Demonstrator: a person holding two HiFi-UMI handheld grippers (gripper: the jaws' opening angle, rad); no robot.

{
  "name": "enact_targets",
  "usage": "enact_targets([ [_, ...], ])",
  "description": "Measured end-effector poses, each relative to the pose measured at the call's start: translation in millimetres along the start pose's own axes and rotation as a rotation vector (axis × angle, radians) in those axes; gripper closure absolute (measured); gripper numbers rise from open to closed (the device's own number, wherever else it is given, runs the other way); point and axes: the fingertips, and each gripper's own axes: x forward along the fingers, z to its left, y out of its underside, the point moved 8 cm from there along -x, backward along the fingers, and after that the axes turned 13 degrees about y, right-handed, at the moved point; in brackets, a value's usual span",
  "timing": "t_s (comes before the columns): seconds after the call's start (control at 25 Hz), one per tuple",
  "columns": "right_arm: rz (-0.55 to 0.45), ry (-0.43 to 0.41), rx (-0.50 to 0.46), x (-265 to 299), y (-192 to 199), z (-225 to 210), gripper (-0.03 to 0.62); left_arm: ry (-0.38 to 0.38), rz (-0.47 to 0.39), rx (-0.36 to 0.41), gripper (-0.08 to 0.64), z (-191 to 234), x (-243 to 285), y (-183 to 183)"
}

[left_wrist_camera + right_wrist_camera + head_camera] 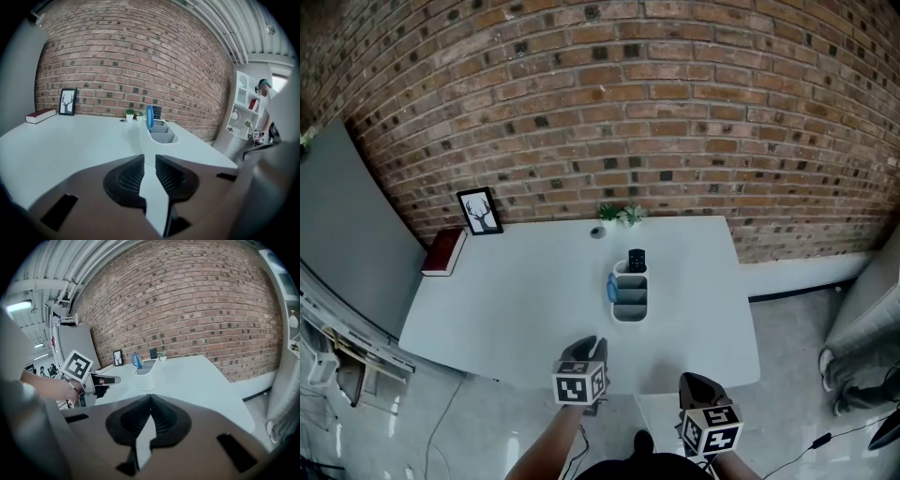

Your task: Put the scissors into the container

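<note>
The white compartmented container (629, 312) stands mid-table. Blue-handled scissors (612, 289) stand upright at its left wall, and a dark flat object (637, 260) sits in its far compartment. The table (506, 300) is bare around it. The left gripper (585, 347) is over the near edge, jaws a slit apart and empty. The right gripper (698, 382) hangs off the table, jaws together and empty.

Bright, even light, with a ceiling lamp (18, 305) lit, leaves only faint shadows on the white desk (534, 309). In both gripper views the brick wall (131, 61) bows, corners go black, and your left hand-held gripper (150, 157) blurs near the lens.
</note>
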Motion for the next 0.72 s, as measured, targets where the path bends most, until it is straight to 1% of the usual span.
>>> enact_targets([
  [0.28, -0.003, -0.01, -0.01, 2, -2, 2, 0.592, 0.003, 0.002, -0.008, 0.511, -12, -24, 18],
  [0.52, -0.011, -0.017, -0.019, 2, -3, 6, 0.592, -0.012, -0.004, -0.043, 0.521, -17, -44, 31],
  [0.72, -0.013, -0.02, -0.026, 0, -3, 5, 0.592, -0.022, -0.035, -0.049, 0.528, -20, -60, 34],
])
